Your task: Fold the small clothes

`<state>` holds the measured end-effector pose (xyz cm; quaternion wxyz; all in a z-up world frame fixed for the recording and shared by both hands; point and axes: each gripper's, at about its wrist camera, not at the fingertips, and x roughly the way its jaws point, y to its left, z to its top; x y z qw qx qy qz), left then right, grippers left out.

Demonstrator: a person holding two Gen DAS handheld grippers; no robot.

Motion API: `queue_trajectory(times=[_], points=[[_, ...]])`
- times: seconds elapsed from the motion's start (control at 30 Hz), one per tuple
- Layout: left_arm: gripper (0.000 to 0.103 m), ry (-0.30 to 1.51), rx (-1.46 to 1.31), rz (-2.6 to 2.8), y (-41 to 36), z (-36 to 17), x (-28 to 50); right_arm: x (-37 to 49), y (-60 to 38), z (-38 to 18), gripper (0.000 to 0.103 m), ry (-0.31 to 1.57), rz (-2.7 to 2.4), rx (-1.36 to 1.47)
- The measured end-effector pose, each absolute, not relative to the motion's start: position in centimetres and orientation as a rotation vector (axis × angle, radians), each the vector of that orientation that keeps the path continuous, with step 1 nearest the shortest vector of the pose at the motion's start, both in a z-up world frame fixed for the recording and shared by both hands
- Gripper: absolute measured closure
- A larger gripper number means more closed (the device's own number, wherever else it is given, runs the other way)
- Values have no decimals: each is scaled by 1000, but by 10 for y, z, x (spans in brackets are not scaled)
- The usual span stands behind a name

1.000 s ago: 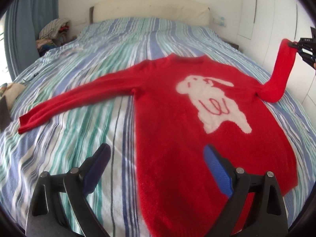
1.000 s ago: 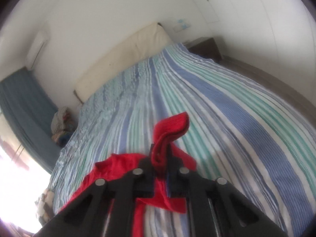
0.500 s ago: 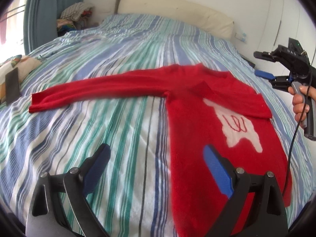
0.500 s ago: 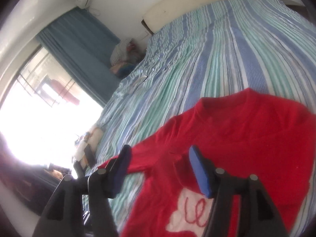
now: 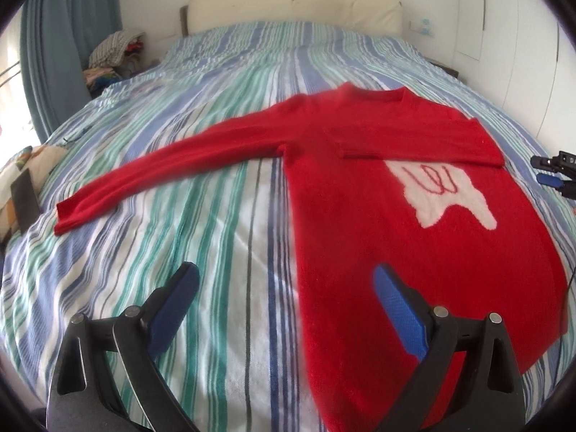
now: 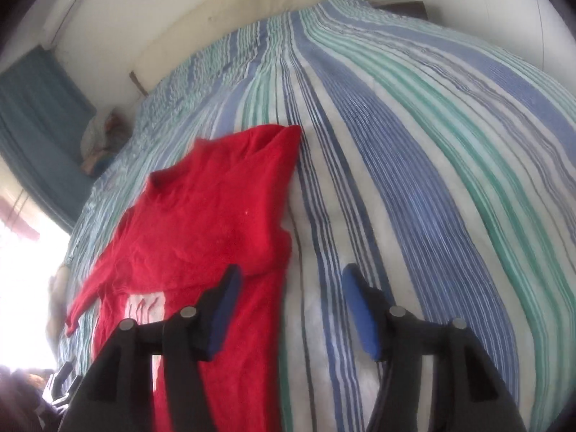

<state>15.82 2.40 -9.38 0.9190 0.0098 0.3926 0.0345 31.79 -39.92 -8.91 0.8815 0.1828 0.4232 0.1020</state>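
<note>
A red sweater [image 5: 396, 216] with a white animal figure lies flat on the striped bed. Its right sleeve [image 5: 421, 144] is folded across the chest; its left sleeve [image 5: 162, 172] stretches out to the left. My left gripper [image 5: 284, 288] is open and empty, above the bed near the sweater's lower left edge. My right gripper [image 6: 288, 291] is open and empty, above the sweater's right edge [image 6: 216, 208]; it also shows at the right rim of the left wrist view [image 5: 554, 171].
The striped bedspread [image 5: 180, 252] covers the whole bed, with a cream headboard [image 5: 295, 3] behind. A pile of clothes [image 5: 115, 50] and a blue curtain [image 5: 54, 54] stand at the left. White cupboards [image 5: 522, 36] are at the right.
The right gripper let go of the right sleeve, which now lies folded across the chest, and drew back to the sweater's right side. The left gripper stayed open and shifted view slightly.
</note>
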Motion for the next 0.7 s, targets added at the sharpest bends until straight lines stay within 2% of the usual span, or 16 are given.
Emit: queue_trajectory(times=[0.2, 0.3, 0.4, 0.7], points=[[5, 833, 71, 68, 12, -107, 159, 219, -388, -72, 31, 748, 250, 208], [5, 860, 51, 56, 13, -115, 159, 191, -379, -74, 30, 686, 231, 158], [3, 880, 10, 47, 19, -121, 159, 189, -379, -75, 29, 666, 240, 193], [1, 901, -112, 62, 39, -126, 157, 180, -355, -78, 28, 636, 249, 67]])
